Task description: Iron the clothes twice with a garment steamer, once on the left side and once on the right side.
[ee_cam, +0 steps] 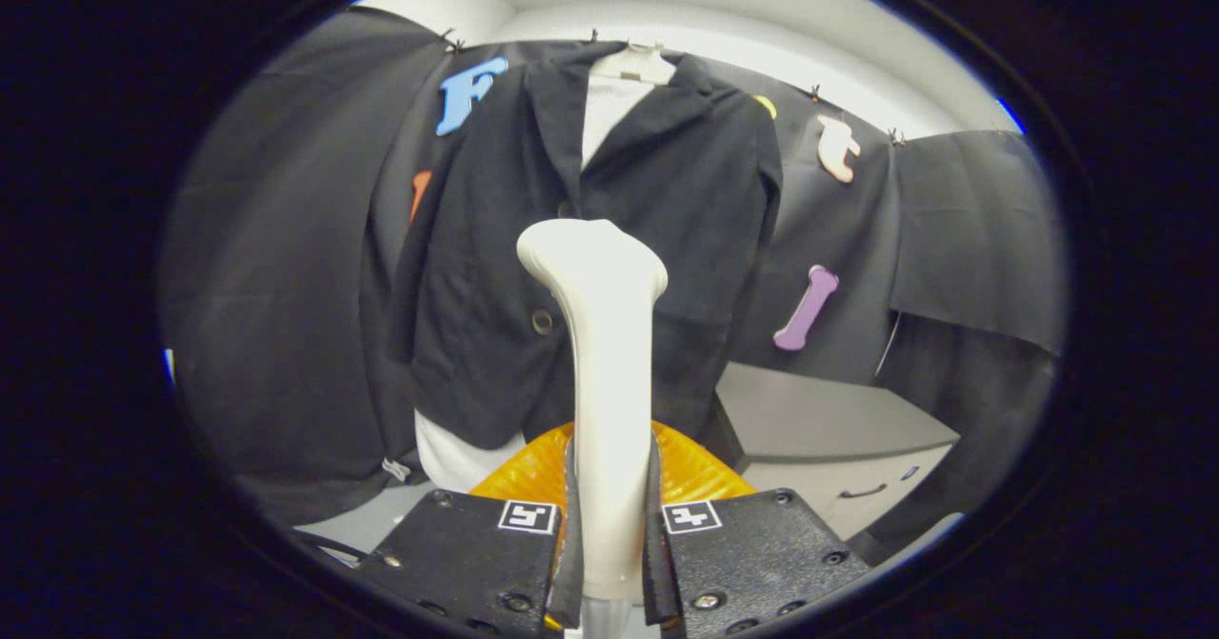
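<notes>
The garment steamer (604,353) stands upright between the two fingers of the hand-held gripper (608,534), and both fingers press on its handle. Its head sits up in front of the jacket (667,201). The jacket hangs on a hanger (636,63) against the booth's wall, over a shirt (602,115). A cabinet (838,449) sits low to the right of the jacket.

Even, soft overhead light; my view bows hard at the rim. Dark jacket (581,239) swallows detail; steamer (600,334) sharp, glare-free.
</notes>
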A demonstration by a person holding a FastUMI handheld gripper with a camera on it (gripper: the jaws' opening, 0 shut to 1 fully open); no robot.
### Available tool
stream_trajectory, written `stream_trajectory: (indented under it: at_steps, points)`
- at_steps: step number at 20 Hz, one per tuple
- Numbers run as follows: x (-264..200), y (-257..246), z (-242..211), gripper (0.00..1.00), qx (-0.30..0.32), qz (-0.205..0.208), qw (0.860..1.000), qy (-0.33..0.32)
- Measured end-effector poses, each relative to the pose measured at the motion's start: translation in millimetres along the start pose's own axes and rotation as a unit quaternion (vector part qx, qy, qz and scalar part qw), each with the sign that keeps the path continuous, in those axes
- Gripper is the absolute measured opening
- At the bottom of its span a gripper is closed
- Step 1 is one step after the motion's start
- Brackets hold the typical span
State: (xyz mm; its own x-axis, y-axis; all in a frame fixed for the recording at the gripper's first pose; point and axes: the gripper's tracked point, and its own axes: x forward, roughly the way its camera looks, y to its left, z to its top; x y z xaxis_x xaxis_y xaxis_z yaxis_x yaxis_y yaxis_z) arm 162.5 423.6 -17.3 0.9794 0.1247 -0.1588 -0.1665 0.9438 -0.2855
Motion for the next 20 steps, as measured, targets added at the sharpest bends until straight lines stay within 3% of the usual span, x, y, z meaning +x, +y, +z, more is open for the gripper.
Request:
stream_trajectory:
  at_steps: [7,12,20]
  points:
    - [-0.7,28.4,126.6,0.27,0.005,0.004,0.990,-0.140]
    - [17.1,35.2,197.2,0.27,0.017,-0.012,0.980,-0.199]
    - [48.8,56.9,257.2,0.27,-0.013,-0.006,0.963,-0.269]
